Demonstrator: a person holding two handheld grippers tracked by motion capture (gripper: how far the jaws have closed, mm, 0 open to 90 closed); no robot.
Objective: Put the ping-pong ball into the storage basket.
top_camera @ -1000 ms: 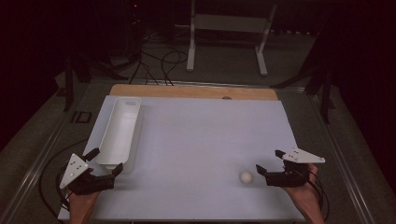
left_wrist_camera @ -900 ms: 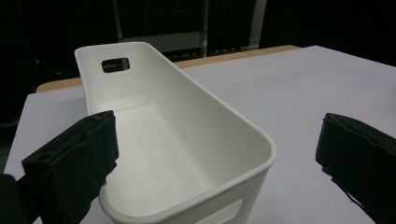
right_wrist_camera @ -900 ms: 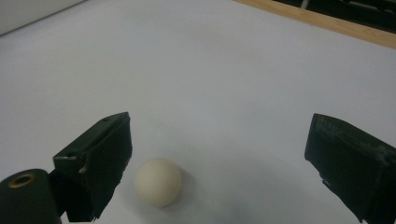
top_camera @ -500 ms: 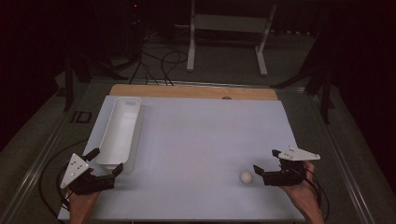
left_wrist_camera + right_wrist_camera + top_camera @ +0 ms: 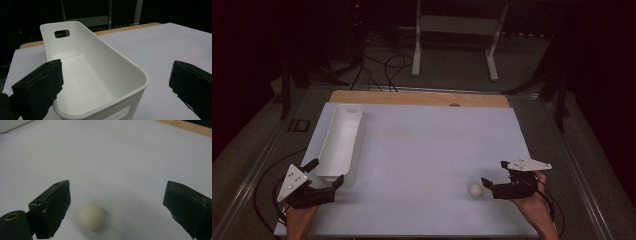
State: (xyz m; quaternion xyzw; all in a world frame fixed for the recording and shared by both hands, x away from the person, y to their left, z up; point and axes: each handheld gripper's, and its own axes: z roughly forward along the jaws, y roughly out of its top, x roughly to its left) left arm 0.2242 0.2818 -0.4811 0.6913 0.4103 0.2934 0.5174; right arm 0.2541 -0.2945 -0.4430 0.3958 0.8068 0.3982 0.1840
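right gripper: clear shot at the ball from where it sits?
Probably yes. The right gripper has its jaws open, and the ball lies on the bare white sheet just ahead, between them but nearer one jaw. Nothing stands in between.

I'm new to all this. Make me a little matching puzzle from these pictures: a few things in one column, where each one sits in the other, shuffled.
Things:
1. long white plastic bin
2. small cream-coloured ball
3. left hand-held gripper
4. strip of bare wooden tabletop

Places:
A. along the far edge of the white sheet
B. near right, just ahead of the right hand-held gripper
C. left side of the sheet, running lengthwise away from the person
D. near left, at the bin's near end

Pairs: 1-C, 2-B, 3-D, 4-A
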